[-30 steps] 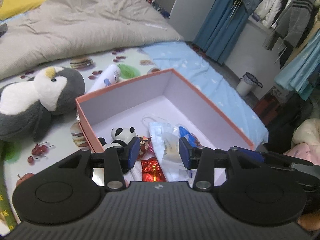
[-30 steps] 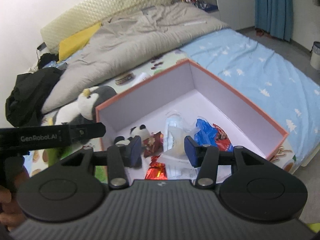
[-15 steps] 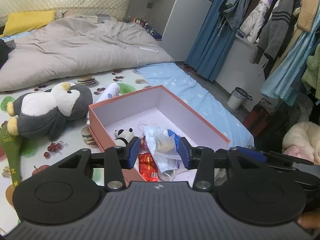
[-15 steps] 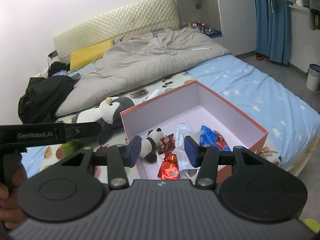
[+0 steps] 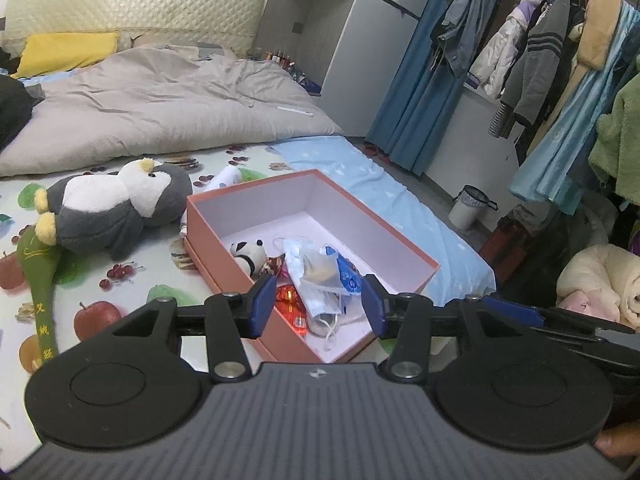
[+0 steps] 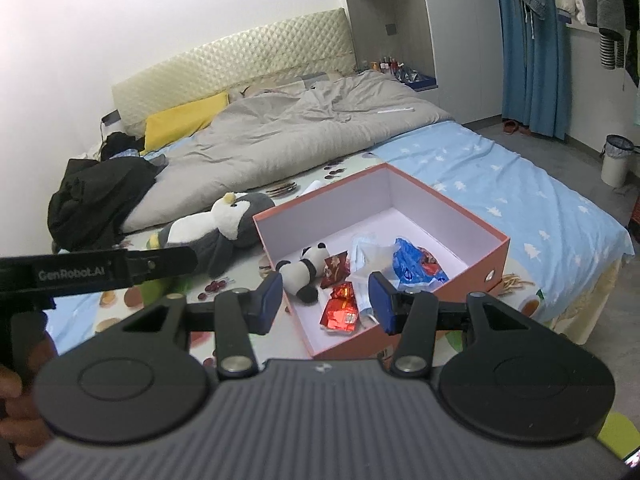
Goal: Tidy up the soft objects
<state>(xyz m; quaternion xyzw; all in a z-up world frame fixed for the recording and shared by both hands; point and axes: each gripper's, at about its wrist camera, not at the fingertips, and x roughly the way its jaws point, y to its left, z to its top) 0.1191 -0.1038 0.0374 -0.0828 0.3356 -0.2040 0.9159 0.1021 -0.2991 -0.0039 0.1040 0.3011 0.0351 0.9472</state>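
An open pink box [image 5: 216, 236] [image 6: 460, 216] sits on the bed. In it lie a small panda plush [image 5: 249, 254] [image 6: 306, 268], red snack packets [image 5: 290, 298] [image 6: 340, 308], a clear bag of face masks [image 5: 316, 272] [image 6: 366, 256] and a blue packet [image 6: 416, 266]. A grey and white penguin plush [image 5: 116, 204] [image 6: 212, 226] lies on the bed left of the box. My left gripper [image 5: 319, 304] and right gripper [image 6: 326, 300] are both open and empty, held back above the box's near end.
A green fabric strip [image 5: 38, 280] with yellow characters lies by the penguin. A white tube [image 5: 228, 178] lies behind the box. A grey duvet [image 5: 160, 100], yellow pillow [image 6: 184, 120] and black clothes [image 6: 96, 192] lie farther back. Hanging clothes [image 5: 552, 60] and a bin [image 5: 472, 206] stand right.
Both grippers have pulled back and up from the box, so it looks smaller and farther away. Both stay open and empty.
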